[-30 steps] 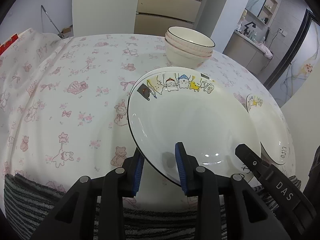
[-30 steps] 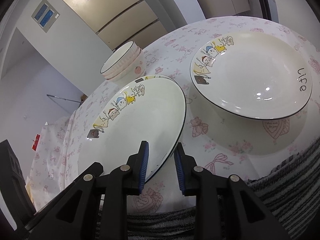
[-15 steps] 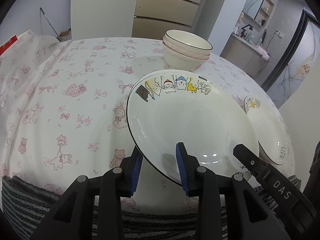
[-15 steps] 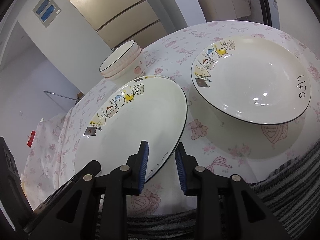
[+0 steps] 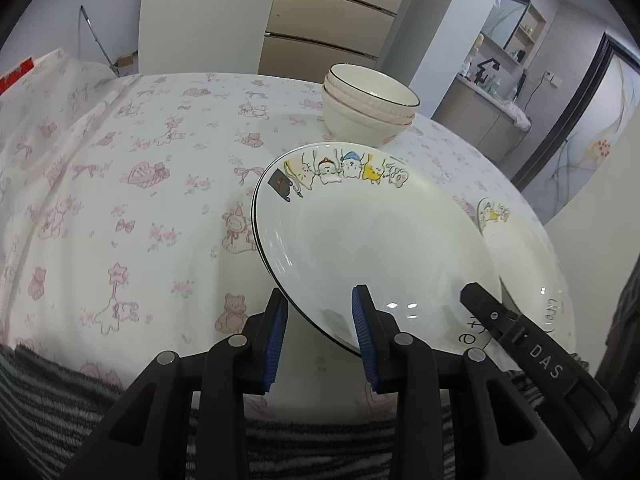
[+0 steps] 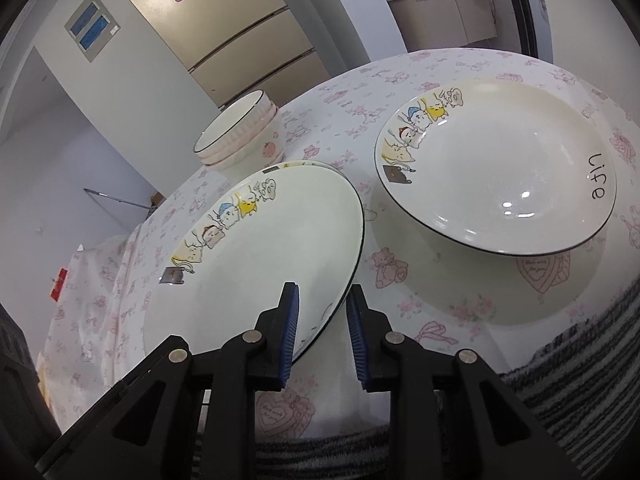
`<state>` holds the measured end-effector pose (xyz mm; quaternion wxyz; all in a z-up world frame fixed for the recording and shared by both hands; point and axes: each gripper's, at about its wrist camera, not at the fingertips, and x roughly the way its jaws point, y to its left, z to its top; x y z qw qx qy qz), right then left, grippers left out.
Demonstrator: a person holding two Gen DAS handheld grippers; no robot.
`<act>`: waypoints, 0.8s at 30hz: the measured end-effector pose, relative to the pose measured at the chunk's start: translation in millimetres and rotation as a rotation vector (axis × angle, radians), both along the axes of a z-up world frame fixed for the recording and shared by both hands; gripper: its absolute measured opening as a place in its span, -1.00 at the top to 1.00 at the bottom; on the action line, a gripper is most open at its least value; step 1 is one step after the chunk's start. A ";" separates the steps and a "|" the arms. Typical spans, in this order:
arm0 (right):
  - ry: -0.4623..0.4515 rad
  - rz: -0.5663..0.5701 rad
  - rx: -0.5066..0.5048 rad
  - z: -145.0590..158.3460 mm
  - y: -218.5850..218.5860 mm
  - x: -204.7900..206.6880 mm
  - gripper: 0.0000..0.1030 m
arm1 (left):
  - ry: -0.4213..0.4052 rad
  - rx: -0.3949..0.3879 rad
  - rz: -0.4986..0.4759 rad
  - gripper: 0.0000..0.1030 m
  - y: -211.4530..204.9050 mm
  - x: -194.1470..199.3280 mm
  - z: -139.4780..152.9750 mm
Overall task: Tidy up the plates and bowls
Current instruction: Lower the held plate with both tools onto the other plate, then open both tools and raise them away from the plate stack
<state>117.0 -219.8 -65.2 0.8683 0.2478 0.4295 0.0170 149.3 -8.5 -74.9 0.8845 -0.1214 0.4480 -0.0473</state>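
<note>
White cartoon-rimmed plate (image 5: 360, 240) clamped at its near rim by left gripper (image 5: 320, 330), right gripper (image 6: 322, 330) closing on same plate, second plate (image 6: 496, 168) beside, stacked bowls (image 5: 370, 108) behind.

The lifted plate (image 5: 372, 240) covers a second plate (image 6: 320, 165) under it; only a thin edge of that one shows at the far side. In the left view the lifted plate also hides most of the plate with lettering (image 5: 524, 264) near the right edge of the bench (image 5: 120, 184). The near rim of the lifted plate goes behind the left tool (image 5: 318, 336), so the contact of the pads is not clear. The lower bowls (image 5: 366, 108) of the stack show only their rims.
</note>
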 end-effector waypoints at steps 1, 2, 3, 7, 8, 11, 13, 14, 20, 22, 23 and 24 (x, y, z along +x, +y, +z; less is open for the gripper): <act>-0.003 -0.003 -0.011 -0.2 1.1 -0.2 0.54 | -0.006 0.021 0.000 0.32 -1.6 0.2 0.0; -0.006 -0.005 -0.017 -0.3 1.9 -0.4 0.54 | -0.012 0.049 -0.005 0.32 -5.0 -0.3 0.3; -0.008 -0.005 -0.019 -0.5 2.2 -0.5 0.54 | -0.019 0.078 -0.008 0.35 -8.7 -1.7 0.2; -0.008 0.001 -0.007 -3.8 0.7 -1.0 0.56 | -0.048 0.149 -0.015 0.37 -17.6 -5.9 0.4; -0.008 0.001 -0.008 -3.8 0.6 -0.9 0.56 | -0.047 0.146 -0.015 0.37 -16.9 -5.5 0.2; -0.008 0.005 -0.003 -3.9 -0.5 -1.9 0.56 | -0.043 0.115 -0.011 0.38 -11.5 -5.3 0.1; -0.008 0.008 0.004 -4.0 -1.8 -2.2 0.56 | -0.046 0.106 -0.011 0.40 -10.2 -6.1 0.3; -0.008 0.010 0.005 -3.7 -1.9 -2.8 0.56 | -0.050 0.107 -0.013 0.40 -10.4 -7.1 0.7; -0.050 0.022 -0.070 10.5 -3.8 -7.2 0.55 | -0.133 0.102 -0.053 0.39 -14.5 -19.2 11.9; -0.075 0.023 -0.104 18.9 -8.3 -9.7 0.52 | -0.165 0.097 -0.055 0.39 -13.4 -22.1 18.2; -0.090 0.023 -0.116 24.0 -12.0 -10.9 0.48 | -0.180 0.099 -0.045 0.39 -12.5 -23.9 21.5; -0.104 0.020 -0.128 28.3 -15.4 -12.4 0.39 | -0.201 0.103 -0.036 0.39 -11.6 -26.8 25.4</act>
